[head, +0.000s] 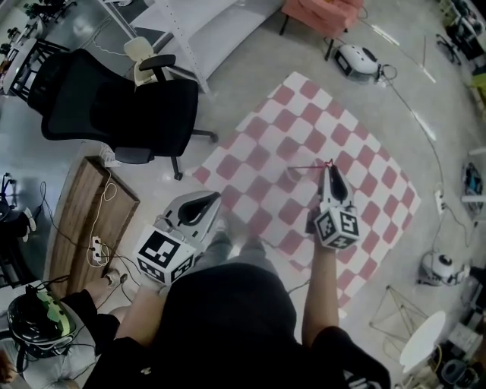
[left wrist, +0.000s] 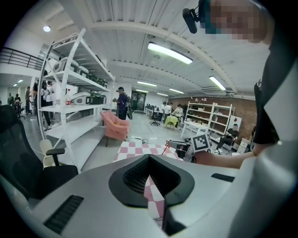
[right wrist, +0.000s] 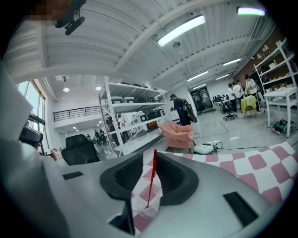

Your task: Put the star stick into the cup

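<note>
A thin red star stick (right wrist: 151, 179) stands upright between the jaws of my right gripper (right wrist: 149, 156). Its lower end rests inside a clear plastic cup (right wrist: 148, 210) on the pink-and-white checkered mat (right wrist: 260, 162). The jaws stand a little wider than the stick, so the pads do not press on it. In the head view the right gripper (head: 329, 170) hangs over the mat (head: 266, 152) with the stick (head: 310, 166) at its tip; the cup (head: 291, 178) shows only faintly. My left gripper (head: 213, 200) hovers at the mat's near left edge, shut and holding nothing.
A black office chair (head: 114, 106) stands at the far left, with a wooden board (head: 87, 220) carrying a power strip nearer me. A pink armchair (head: 323, 11) and a white device (head: 357, 61) lie beyond the mat. White shelving (left wrist: 70, 102) lines the left, and cables trail over the floor.
</note>
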A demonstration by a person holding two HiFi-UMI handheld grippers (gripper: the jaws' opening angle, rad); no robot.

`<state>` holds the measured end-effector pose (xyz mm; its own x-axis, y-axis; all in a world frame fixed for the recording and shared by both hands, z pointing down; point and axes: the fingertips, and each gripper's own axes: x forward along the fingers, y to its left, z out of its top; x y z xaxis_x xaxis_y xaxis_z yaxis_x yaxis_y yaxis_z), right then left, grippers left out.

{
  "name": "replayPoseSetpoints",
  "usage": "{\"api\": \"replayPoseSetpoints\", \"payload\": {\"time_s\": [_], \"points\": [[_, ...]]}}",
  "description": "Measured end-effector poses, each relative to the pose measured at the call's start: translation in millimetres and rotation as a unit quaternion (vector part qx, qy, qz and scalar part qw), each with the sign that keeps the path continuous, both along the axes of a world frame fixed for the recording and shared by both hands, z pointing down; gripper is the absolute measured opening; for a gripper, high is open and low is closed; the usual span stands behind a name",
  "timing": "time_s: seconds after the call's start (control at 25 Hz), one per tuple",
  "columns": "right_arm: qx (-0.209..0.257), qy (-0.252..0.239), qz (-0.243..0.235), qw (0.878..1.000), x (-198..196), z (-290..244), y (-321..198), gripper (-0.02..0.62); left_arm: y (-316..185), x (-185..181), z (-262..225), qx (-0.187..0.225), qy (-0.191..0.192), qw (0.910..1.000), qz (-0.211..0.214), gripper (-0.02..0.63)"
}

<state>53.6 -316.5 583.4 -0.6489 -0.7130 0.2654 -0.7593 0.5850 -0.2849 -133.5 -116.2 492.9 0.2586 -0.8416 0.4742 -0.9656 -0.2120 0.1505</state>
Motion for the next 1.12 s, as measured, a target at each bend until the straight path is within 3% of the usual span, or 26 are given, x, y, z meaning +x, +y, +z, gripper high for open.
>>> {"api": "replayPoseSetpoints", "payload": {"time_s": [0.16, 0.6, 0.8, 1.04, 1.12], "points": [[-0.016, 0.031, -0.005, 0.999, 0.9, 10.2, 0.1, 0.181, 1.9, 1.2, -1.1, 0.003, 0.001, 1.0, 0.006, 0.04], [-0.083, 0.064, 0.011, 0.994, 16.6, 28.4, 10.1, 0.247, -8.1, 6.5, -3.8, 0.017, 0.009, 0.9992, 0.035, 0.04], [-0.075, 0.062, 0.027, 0.995, 26.9, 10.5, 21.0, 0.249, -16.7, 12.6, -7.8, 0.027, 0.025, 0.9974, 0.061, 0.04], [-0.022, 0.053, 0.019, 0.998, 27.1, -42.0, 42.2, 0.244, -26.8, 23.6, -12.6, 0.038, 0.044, 0.9944, 0.088, 0.04], [0.004, 0.053, 0.017, 0.998, 29.4, -65.1, 50.2, 0.177, -35.6, 31.6, -15.8, 0.047, 0.051, 0.9914, 0.11, 0.04]]}}
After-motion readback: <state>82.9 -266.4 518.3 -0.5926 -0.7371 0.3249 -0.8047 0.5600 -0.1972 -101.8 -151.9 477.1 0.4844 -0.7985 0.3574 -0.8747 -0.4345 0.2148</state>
